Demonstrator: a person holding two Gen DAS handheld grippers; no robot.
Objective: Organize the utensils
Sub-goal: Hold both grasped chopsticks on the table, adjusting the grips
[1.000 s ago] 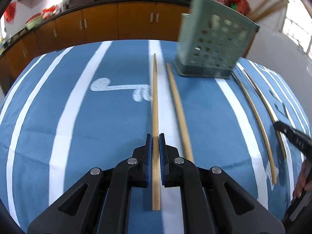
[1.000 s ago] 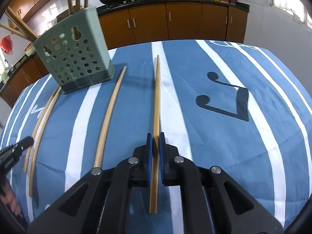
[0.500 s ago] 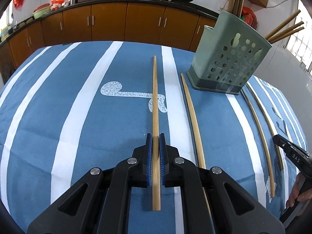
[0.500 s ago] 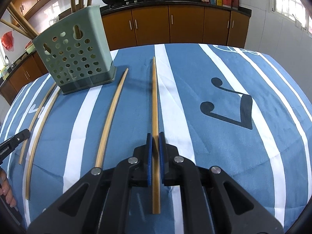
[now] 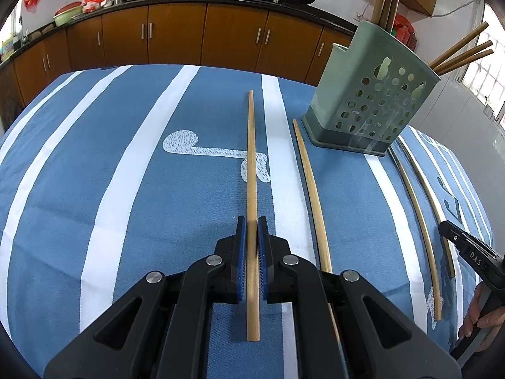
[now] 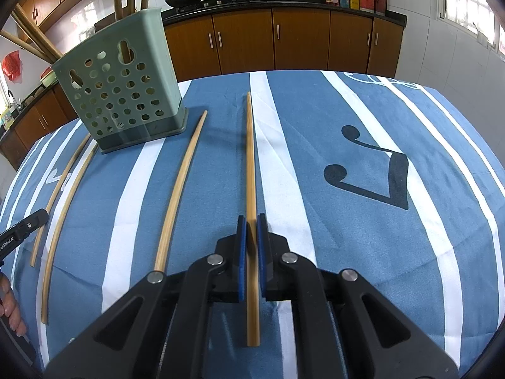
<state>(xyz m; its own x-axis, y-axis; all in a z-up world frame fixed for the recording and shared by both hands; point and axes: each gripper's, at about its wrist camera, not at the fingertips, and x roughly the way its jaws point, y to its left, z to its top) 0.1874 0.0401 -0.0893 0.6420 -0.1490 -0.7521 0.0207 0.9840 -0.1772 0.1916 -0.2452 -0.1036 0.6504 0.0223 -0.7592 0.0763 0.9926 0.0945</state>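
My left gripper (image 5: 251, 233) is shut on a bamboo chopstick (image 5: 251, 170) that points forward over the blue striped tablecloth. My right gripper (image 6: 251, 232) is shut on another bamboo chopstick (image 6: 250, 158). A green perforated utensil holder (image 5: 366, 94) stands at the right of the left wrist view, and shows at the left in the right wrist view (image 6: 120, 94), with several chopsticks standing in it. A loose chopstick (image 5: 311, 189) lies on the cloth beside the left gripper. Two more chopsticks (image 5: 416, 218) lie right of the holder.
The table (image 5: 94, 158) has a blue cloth with white stripes and music notes. Brown kitchen cabinets (image 5: 189, 34) with woks on the counter run behind it. The other gripper's tip shows at the right edge of the left view (image 5: 467, 252) and the left edge of the right view (image 6: 22, 229).
Both grippers have lifted and drawn back with their chopsticks, so the holder looks farther off and more upright. Both stay shut.
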